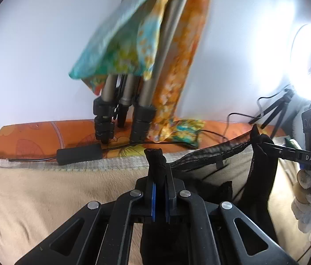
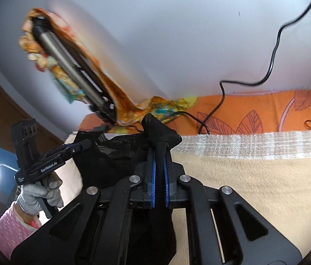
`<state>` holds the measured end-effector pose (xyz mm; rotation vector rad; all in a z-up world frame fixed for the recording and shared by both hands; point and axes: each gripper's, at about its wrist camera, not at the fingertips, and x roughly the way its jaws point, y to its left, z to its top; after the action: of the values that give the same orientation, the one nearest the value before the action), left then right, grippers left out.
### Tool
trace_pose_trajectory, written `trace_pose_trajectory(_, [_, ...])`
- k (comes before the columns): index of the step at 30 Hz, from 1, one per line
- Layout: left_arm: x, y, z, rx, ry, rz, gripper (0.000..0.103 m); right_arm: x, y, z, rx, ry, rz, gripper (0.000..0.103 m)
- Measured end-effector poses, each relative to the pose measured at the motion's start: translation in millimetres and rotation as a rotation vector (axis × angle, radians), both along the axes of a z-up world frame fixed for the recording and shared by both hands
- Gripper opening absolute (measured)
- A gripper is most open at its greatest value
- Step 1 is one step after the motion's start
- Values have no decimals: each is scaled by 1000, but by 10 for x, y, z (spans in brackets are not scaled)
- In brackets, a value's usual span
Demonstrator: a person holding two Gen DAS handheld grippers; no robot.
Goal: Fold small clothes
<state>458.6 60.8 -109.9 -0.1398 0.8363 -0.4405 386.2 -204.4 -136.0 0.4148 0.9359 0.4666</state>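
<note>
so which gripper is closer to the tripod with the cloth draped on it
Left. The left gripper sits almost straight in front of the tripod; the right gripper is off to its right side, farther away.

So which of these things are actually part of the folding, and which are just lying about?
Part of the job:
- black garment, a corner pinched in each gripper
- left gripper, shut on it
- right gripper, shut on it
- beige blanket beneath

Just lying about:
- tripod draped with a patterned cloth
- ring light
- black cable
</note>
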Motion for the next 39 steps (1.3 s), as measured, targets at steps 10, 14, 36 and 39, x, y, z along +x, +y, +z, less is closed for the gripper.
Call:
trace_pose_trajectory(10, [-712, -63, 457, 19, -77, -57, 2, -682, 125, 531, -31, -73, 75, 7])
trace_pose_trajectory(14, [-1127, -39, 586, 21, -105, -77, 2, -1047, 189, 656, -56, -90, 91, 7])
trace_pose_trajectory(36, [-2934, 233, 36, 52, -83, -145, 4, -2898, 473, 307, -241, -146, 146, 7])
trace_pose_trajectory(39, [-3073, 263, 7, 96, -88, -171, 11, -3062, 448, 333, -278, -206, 152, 7])
